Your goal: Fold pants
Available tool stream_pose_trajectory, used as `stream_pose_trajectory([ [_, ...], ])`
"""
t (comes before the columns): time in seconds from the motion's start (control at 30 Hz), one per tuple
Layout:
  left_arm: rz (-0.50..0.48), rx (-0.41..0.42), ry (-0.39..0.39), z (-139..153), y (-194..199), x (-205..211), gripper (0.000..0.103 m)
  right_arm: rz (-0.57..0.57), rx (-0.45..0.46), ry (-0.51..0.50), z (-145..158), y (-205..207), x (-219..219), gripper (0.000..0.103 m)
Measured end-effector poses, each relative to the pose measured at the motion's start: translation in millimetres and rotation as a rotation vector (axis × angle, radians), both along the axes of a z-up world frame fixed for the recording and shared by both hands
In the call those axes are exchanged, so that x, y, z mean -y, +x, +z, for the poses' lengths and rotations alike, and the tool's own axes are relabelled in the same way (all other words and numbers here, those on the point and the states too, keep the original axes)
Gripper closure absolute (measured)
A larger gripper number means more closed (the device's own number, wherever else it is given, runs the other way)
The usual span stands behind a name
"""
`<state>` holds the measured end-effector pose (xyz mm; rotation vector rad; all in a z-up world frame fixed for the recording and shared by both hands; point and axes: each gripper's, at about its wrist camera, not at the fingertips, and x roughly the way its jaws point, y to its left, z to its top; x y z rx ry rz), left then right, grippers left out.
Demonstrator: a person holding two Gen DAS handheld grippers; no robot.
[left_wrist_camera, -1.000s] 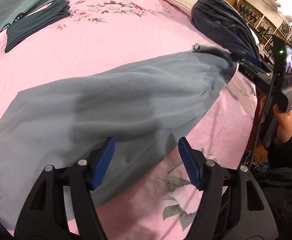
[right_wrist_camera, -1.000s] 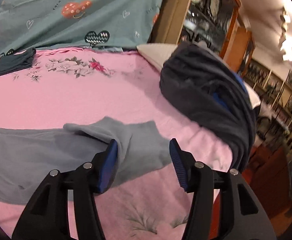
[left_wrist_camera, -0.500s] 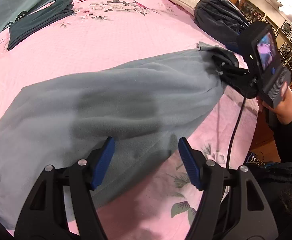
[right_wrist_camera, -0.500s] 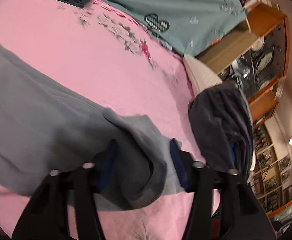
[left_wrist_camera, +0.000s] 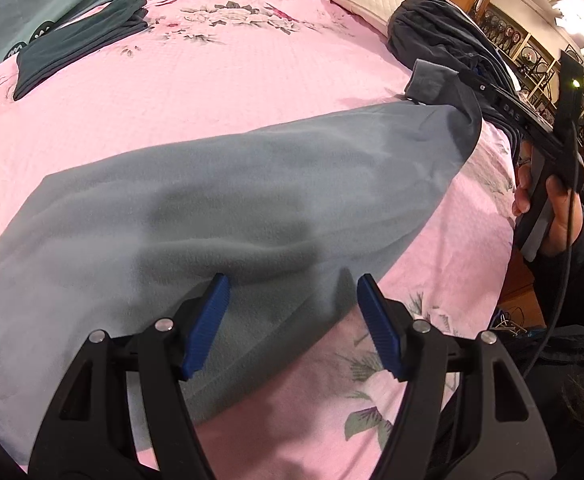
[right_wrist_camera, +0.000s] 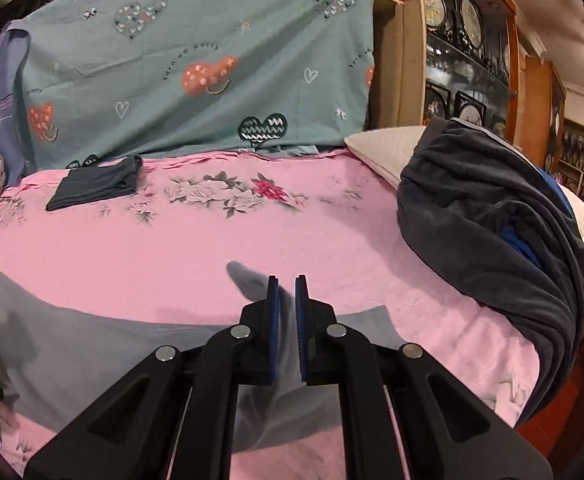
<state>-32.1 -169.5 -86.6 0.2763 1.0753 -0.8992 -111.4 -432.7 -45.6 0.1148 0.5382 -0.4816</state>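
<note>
Grey pants (left_wrist_camera: 220, 200) are shown spread flat across a bed covered by a pink floral sheet (left_wrist_camera: 212, 80). The left gripper (left_wrist_camera: 292, 300) is held with its blue pads wide apart, one pad over the near edge of the pants and the other over the sheet just beside that edge; nothing is clamped between them. The right gripper (right_wrist_camera: 287, 300) is seen drawn nearly together and clamped on one end of the pants, which is raised slightly off the sheet into a small peak. A heap of dark clothing (right_wrist_camera: 491, 216) is piled on the sheet just beyond that raised end, against a white pillow (right_wrist_camera: 387, 148). A folded dark garment (right_wrist_camera: 96, 184) is laid well apart from the pants, at the far side of the bed, below a teal heart-printed cover (right_wrist_camera: 196, 64).
</note>
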Motion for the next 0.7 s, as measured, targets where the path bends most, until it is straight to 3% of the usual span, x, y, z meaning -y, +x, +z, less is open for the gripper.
stream_pose_trajectory([
  [0.07,0.003,0.0,0.003,1,0,2,0.034,-0.086,-0.104,0.036,-5,13,13,0.096],
  [0.17,0.0,0.003,0.007,1,-1,3,0.032,-0.171,-0.299,-0.013,-25,27,19,0.096],
  [0.27,-0.005,0.002,0.005,1,0,2,0.032,-0.217,-0.382,-0.019,-38,19,23,0.096],
  [0.33,-0.008,0.002,0.005,1,0,2,0.032,-0.223,-0.391,-0.001,-37,9,20,0.094],
  [0.4,-0.012,0.003,0.004,1,-1,2,0.032,-0.213,-0.374,0.003,-32,-5,16,0.082],
  [0.43,-0.014,0.004,0.004,1,-1,2,0.032,-0.204,-0.349,-0.013,-26,-12,12,0.081],
  [0.47,-0.015,0.004,0.003,0,-1,2,0.032,-0.196,-0.325,-0.048,-20,-14,11,0.075],
  [0.5,-0.017,0.004,0.001,0,-1,2,0.031,-0.166,-0.279,-0.088,-10,-17,9,0.054],
  [0.57,-0.012,0.004,-0.002,0,0,3,0.03,-0.133,-0.25,-0.157,1,-12,7,0.041],
  [0.7,0.018,0.01,-0.009,2,1,4,0.03,-0.046,-0.354,-0.109,-16,25,16,0.041],
])
